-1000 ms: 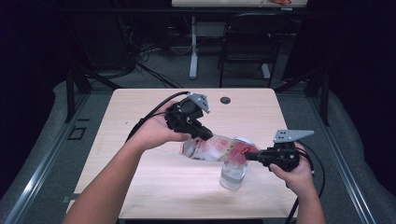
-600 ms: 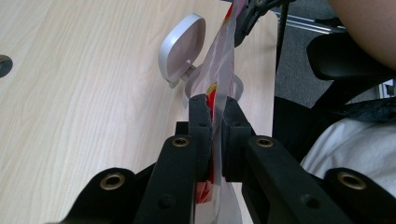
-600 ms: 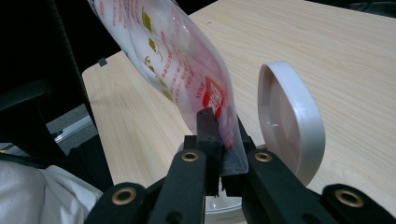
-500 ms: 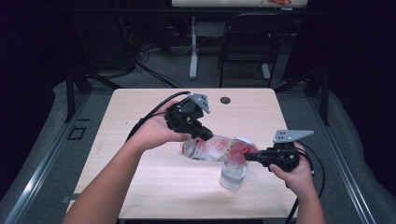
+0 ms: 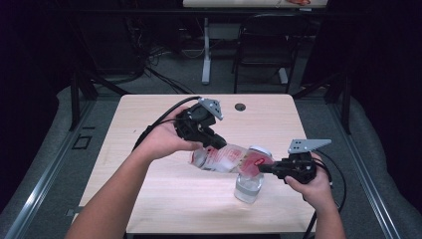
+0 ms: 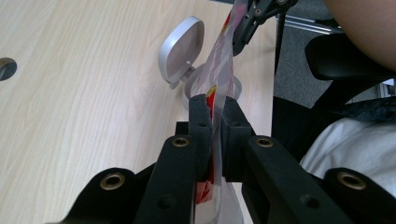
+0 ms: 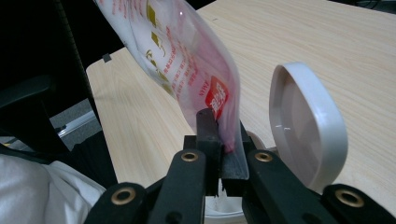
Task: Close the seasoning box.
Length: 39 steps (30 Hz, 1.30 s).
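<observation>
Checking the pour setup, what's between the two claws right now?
In the high view, the clear printed pouch spans from left claw to right claw.

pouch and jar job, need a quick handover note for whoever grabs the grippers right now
Left gripper: shut on one end of the pouch, holding that end higher.
Right gripper: shut on the pouch's lower end, right above the jar.
Jar stands on the table near the right hand, with its hinged lid flipped open.
Done: jar opened, pouch lifted and tilted over the mouth.
Left: whether anything has gone in cannot be told; probably finish emptying the pouch, put it aside and close the lid.
</observation>
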{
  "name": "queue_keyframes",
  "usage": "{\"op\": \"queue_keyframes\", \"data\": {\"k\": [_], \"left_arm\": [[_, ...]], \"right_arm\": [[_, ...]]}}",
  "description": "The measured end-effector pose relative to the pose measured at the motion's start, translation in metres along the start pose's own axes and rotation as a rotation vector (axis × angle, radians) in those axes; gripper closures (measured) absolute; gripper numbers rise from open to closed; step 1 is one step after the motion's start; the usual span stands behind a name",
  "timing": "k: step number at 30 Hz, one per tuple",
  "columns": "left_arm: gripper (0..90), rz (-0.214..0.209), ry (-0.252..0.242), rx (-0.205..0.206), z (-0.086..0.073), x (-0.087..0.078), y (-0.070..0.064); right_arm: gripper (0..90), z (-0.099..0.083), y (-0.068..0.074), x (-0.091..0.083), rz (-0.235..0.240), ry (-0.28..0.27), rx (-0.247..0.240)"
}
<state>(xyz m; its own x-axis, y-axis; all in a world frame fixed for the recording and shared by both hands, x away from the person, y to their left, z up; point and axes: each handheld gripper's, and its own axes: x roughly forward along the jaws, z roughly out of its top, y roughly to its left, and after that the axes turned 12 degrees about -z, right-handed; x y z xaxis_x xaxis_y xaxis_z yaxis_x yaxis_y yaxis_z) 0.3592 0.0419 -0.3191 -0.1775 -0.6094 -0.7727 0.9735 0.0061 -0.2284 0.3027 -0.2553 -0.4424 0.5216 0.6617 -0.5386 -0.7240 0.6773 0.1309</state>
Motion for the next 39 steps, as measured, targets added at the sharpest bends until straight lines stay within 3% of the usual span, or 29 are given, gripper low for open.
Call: {"op": "queue_keyframes", "data": {"k": [16,39], "left_arm": [[85.8,0.001,-0.015,-0.007,-0.0004,0.0003,0.0015],[84.4,-0.007,-0.043,-0.013,-0.0006,0.0002,0.0061]], "right_arm": [[88.4,-0.0013,-0.0006,0.0034,0.009,-0.003,0.015],[89.2,-0.0015,-0.0023,0.0038,-0.019,0.003,0.008]]}}
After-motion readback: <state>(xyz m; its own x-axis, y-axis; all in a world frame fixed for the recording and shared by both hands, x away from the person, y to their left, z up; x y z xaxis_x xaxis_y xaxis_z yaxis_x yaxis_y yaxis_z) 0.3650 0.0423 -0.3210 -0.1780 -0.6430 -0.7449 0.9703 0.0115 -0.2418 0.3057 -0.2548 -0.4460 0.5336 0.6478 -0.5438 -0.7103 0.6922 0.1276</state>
